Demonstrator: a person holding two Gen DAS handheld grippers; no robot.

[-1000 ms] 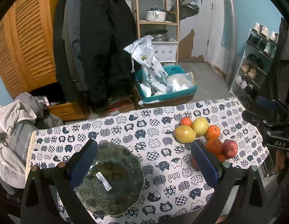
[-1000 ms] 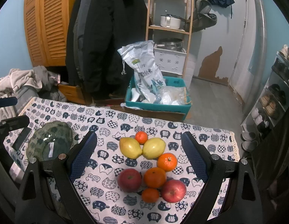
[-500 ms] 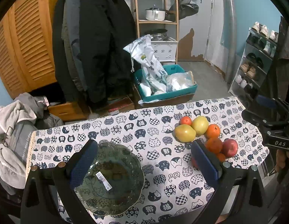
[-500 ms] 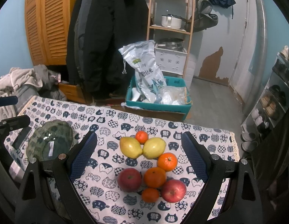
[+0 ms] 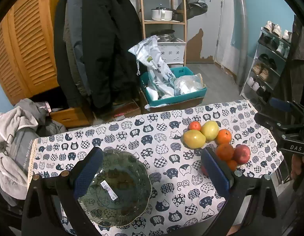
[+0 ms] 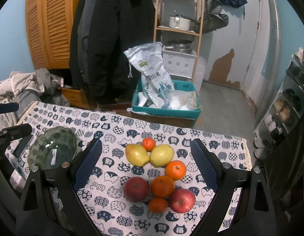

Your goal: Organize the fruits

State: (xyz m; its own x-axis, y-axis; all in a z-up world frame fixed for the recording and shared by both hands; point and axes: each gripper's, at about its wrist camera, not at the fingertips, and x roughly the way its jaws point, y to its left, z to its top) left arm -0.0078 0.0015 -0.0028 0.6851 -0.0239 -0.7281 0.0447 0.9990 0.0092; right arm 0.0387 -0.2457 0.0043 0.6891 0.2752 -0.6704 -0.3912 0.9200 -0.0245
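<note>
Glass bowl [image 5: 120, 188] empty — fruit pile [image 6: 157, 173] apart, untouched

Open cloth between bowl and fruit; fruit packed tight

A bare strip of tablecloth [image 5: 167, 153] is lying between the bowl [image 5: 114, 188] and the fruit cluster [image 6: 159, 173], leaving room for a gripper to pass. The fruits are pressing against each other, so fingers are finding gaps only at the cluster's outer edges. The left gripper [image 5: 152, 173] and right gripper [image 6: 146, 165] are hanging wide apart, holding nothing. Beyond the table's far edge a teal box [image 6: 165, 110] is standing on the floor.
</note>
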